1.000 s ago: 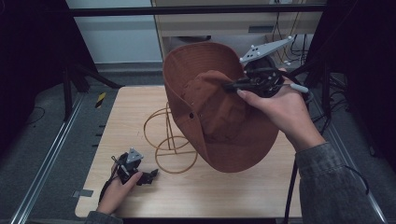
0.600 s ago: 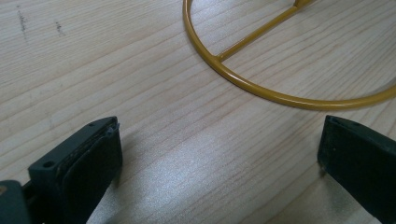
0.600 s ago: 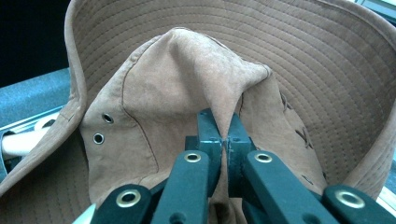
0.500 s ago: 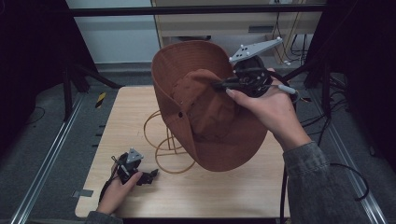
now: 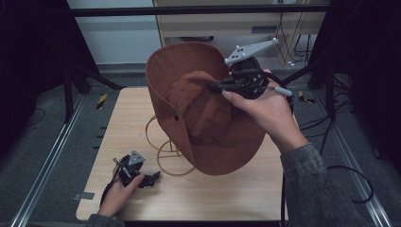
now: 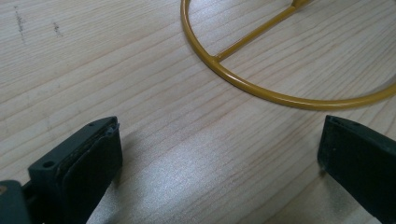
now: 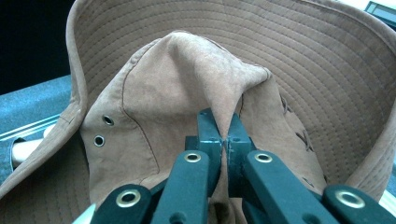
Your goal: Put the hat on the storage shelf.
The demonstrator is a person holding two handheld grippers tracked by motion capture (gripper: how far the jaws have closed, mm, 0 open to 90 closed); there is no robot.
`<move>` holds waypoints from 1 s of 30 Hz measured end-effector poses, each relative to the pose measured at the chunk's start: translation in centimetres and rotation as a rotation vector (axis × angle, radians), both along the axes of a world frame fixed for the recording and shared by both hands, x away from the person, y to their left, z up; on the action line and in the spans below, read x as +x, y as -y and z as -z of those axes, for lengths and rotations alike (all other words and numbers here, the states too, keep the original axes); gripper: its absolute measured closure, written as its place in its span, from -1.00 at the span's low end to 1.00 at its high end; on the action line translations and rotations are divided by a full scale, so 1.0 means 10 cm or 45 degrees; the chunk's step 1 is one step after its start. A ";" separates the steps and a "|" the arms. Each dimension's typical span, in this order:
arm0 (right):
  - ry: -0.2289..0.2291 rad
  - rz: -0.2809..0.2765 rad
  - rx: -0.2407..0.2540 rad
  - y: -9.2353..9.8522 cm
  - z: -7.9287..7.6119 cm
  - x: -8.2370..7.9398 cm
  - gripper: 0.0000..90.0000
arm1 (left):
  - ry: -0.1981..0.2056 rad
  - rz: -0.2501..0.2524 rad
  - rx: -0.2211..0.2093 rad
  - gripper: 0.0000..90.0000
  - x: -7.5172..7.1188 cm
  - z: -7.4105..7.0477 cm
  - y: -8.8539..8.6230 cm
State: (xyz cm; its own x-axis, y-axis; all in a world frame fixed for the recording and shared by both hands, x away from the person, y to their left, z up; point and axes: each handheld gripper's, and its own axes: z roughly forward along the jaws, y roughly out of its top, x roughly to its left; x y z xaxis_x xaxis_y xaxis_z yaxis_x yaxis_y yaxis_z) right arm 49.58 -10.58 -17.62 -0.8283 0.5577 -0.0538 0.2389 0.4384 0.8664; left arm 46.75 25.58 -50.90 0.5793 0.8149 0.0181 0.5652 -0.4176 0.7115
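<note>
Left hand (image 5: 118,194) at the near-left corner of the wooden table (image 5: 123,118), holding the left gripper (image 5: 150,178) low on the tabletop. In the left gripper view its jaws stand wide apart, nothing between them, bare wood under the gap; left pad (image 6: 95,158) resting on or just above the table, can't tell which.

Just right of that gripper, a yellow wire stand (image 5: 165,151): ring base flat on the table, a straight spoke crossing inside the ring, loops rising behind. Ring arc (image 6: 261,91) lies ahead of the left jaws, apart from them. Upper part of the stand is hidden by the hat.

Centre to right: brown suede hat (image 5: 208,113) up in the air over the stand and the middle of the table, tilted, crown toward the camera, wide stitched brim behind it. Two small metal eyelets (image 7: 103,129) on the crown's side.

Right gripper (image 5: 218,87) held by the right hand (image 5: 265,106), grey sleeve below. Its jaws are clamped together on a pinched fold of the crown (image 7: 187,93), cloth bunched up around the tips.
</note>
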 end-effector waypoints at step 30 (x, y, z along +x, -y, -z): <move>-0.011 -0.051 0.042 -0.39 0.09 0.12 0.98 | -0.005 0.007 0.002 -1.00 0.00 0.00 0.01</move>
